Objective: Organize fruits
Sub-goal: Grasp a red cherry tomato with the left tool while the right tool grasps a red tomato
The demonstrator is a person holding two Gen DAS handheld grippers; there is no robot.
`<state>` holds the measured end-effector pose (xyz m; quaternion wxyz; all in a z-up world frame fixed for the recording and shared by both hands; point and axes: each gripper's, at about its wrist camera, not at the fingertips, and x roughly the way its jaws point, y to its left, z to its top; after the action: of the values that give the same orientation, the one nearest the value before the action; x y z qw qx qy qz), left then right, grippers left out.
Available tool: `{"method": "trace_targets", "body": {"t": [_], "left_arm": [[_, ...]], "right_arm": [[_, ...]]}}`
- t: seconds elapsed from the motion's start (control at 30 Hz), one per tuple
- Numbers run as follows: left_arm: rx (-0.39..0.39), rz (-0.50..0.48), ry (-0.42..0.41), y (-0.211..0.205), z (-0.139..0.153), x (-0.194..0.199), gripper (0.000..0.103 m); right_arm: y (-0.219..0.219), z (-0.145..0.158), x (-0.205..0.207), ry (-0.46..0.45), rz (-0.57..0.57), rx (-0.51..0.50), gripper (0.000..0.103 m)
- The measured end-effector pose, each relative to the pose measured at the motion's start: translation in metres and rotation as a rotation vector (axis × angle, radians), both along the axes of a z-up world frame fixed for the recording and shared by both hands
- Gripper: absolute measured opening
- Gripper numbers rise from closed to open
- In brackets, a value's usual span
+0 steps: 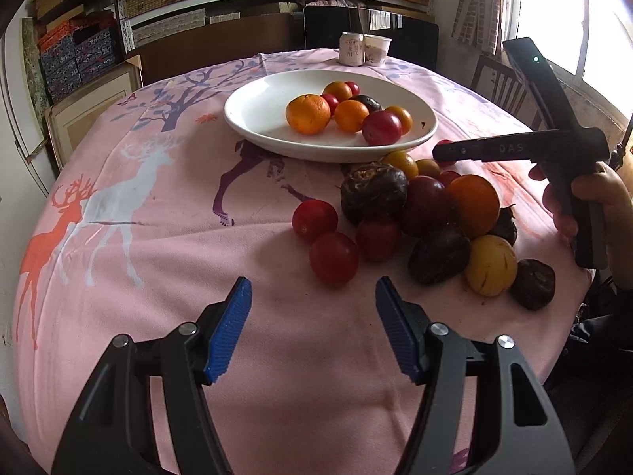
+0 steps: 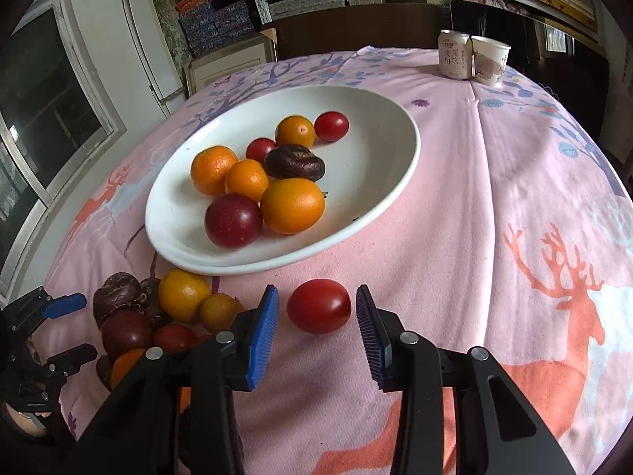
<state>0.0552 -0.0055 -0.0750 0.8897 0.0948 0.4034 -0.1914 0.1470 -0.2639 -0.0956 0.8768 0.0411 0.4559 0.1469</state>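
Note:
A white oval plate (image 1: 253, 114) (image 2: 372, 166) on the pink tablecloth holds several oranges, red plums and a dark fruit. A pile of loose fruit (image 1: 431, 213) (image 2: 158, 316) lies on the cloth in front of the plate. My left gripper (image 1: 312, 308) is open and empty, a little short of two red plums (image 1: 334, 258). My right gripper (image 2: 316, 316) is open, its blue pads on either side of a single red plum (image 2: 319, 306) lying on the cloth. The right gripper also shows in the left wrist view (image 1: 439, 150), over the far side of the pile.
A drink can (image 2: 455, 55) and a paper cup (image 2: 490, 59) stand at the table's far edge. Shelves of boxes and a chair back lie behind the table. The left gripper shows at the left edge of the right wrist view (image 2: 67, 328).

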Motion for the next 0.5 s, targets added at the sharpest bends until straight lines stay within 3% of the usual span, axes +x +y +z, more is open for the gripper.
{"method": "trace_targets", "body": {"t": [0.2,0.33,0.5], "left_arm": [[0.032,-0.021,0.031,-0.019,-0.008,0.014,0.046],[0.026,-0.031,0.036,-0.024,-0.008,0.020,0.027],[-0.035,-0.036,0.016,-0.016,0.003,0.011,0.027]], "right_arm": [[-0.006,0.004,-0.014,-0.028,-0.005,0.043,0.033],[-0.013,0.010,-0.025,-0.055,0.002,0.073,0.033],[-0.023,0.020,-0.034,-0.078,0.013,0.128,0.033]]}}
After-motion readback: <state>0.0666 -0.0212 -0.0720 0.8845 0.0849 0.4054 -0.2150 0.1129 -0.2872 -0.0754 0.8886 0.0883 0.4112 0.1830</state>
